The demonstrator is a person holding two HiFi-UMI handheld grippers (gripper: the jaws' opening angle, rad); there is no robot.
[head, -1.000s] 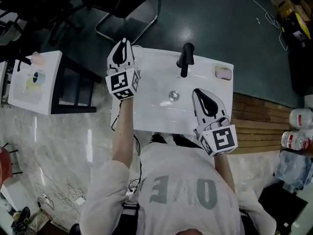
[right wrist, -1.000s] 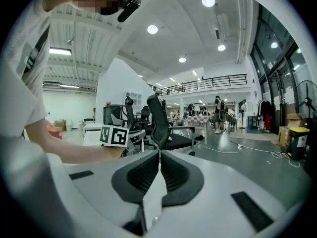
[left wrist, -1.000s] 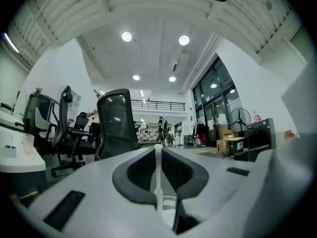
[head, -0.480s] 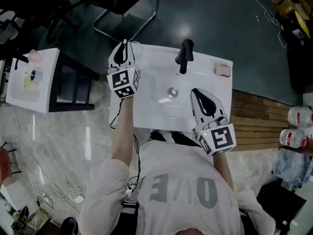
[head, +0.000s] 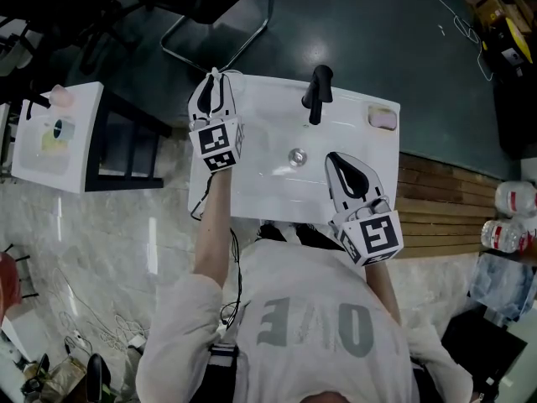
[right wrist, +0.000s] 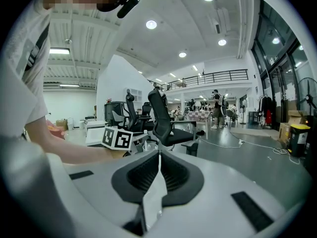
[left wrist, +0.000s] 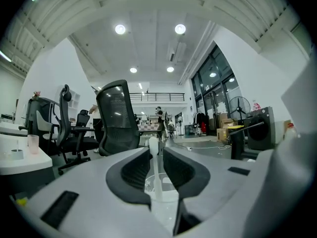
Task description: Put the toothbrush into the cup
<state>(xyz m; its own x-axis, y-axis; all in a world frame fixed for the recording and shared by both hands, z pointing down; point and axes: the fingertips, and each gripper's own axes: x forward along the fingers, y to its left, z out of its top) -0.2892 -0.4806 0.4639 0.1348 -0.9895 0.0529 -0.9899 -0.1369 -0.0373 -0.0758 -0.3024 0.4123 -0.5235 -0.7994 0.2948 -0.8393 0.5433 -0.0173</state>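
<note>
In the left gripper view a white toothbrush [left wrist: 153,168] stands upright between the jaws of my left gripper [left wrist: 157,155], which is shut on it. Its lower end hangs over a clear cup [left wrist: 164,191] right beneath the jaws. In the head view the left gripper [head: 215,81] is at the far left corner of the white sink [head: 277,196]; the cup is hidden under it there. My right gripper [head: 337,161] hovers over the sink's near right part, shut with nothing in it; its jaws [right wrist: 159,158] meet in a thin line.
A black faucet [head: 317,92] stands at the sink's back middle, the drain [head: 295,156] lies in the basin, and a pink soap [head: 383,118] rests at the back right corner. A small white table [head: 54,137] stands to the left. Office chairs stand beyond the sink.
The left gripper with the toothbrush has shifted slightly right and nearer over the sink's far left corner. The right gripper has hardly moved.
</note>
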